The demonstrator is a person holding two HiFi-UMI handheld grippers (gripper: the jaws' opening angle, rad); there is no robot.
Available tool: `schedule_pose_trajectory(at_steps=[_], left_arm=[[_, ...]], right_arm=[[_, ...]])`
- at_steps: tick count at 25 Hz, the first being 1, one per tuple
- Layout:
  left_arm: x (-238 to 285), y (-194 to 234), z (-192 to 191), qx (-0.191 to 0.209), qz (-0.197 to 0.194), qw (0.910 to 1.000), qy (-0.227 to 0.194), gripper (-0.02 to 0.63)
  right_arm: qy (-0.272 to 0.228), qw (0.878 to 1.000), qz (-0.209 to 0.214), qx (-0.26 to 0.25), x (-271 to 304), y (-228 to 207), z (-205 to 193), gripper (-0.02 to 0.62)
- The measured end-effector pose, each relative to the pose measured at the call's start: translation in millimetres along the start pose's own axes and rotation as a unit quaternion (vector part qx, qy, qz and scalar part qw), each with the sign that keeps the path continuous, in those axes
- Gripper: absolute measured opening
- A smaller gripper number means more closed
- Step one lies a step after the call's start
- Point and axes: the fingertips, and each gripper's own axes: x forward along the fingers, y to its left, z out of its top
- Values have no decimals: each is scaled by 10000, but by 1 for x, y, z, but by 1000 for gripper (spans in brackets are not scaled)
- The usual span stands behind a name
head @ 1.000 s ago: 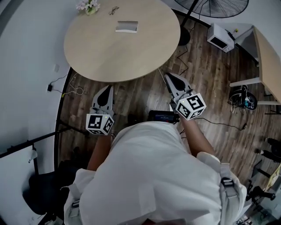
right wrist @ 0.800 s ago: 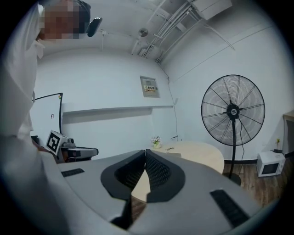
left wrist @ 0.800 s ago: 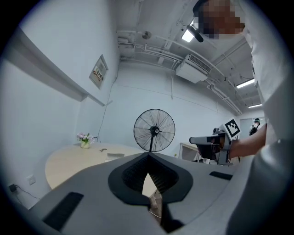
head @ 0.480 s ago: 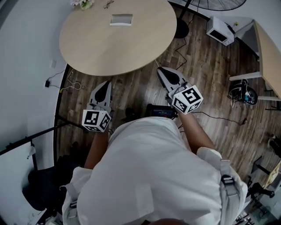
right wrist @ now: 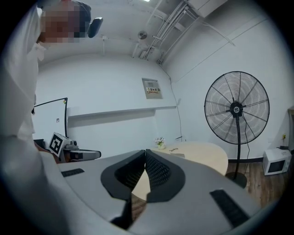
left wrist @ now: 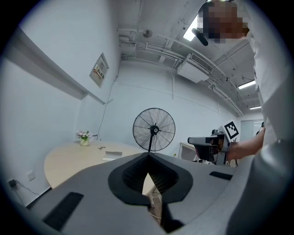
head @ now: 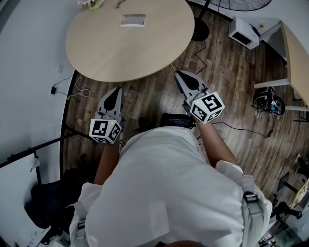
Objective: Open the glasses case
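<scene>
Pointing tableward, left claw (left wrist: 148,159) and right claw (right wrist: 145,152) sit closed, empty; only gripper views show wall notice (left wrist: 98,71).

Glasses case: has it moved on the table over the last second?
No. The glasses case keeps its place on the round table, near the flowers.

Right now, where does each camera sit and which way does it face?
Head view: on the person's head, facing steeply down at the table; the white shirt shows.
Left gripper view: on the left hand-held gripper, facing the fan; its shut jaws show.
Right gripper view: on the right hand-held gripper, facing the wall; shut jaws show.
All three share the table.
</scene>
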Motion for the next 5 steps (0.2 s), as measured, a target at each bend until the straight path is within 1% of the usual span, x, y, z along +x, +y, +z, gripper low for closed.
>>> schedule_pose_trajectory(at_steps=[5], left_arm=[[11, -10, 1, -57, -96, 9999, 26, 11]], right_arm=[[0, 10000, 33, -1, -3, -7, 3, 25]])
